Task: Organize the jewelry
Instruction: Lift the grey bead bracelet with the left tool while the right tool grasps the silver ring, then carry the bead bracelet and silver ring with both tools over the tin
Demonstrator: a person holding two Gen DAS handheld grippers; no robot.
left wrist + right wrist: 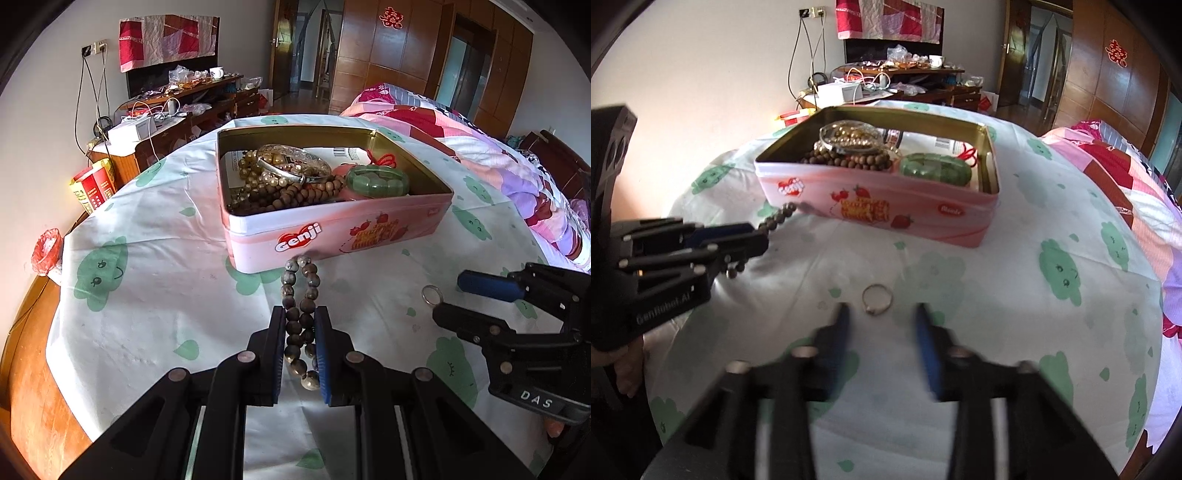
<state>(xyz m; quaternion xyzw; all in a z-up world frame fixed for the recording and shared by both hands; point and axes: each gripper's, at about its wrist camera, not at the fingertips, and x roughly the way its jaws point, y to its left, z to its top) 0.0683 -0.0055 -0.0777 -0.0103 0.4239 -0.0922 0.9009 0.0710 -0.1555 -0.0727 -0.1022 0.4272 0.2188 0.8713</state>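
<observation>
The left gripper (300, 325) is clamped on a limp, loosely draping bead bracelet (301, 295) lying before the tin (332, 229), while the right gripper (882, 314), blurred but seemingly apart, flanks a tiny, slippery ring (877, 299) best pinched across its band.

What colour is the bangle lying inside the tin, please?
Green bangle, clearest in the left wrist view.

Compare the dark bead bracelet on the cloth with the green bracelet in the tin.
The dark bead bracelet lies outside the tin, pinched by the left gripper; the green bracelet lies inside, untouched. The dark one has small round brownish beads, the green one broad translucent segments. Both are closed loops.
</observation>
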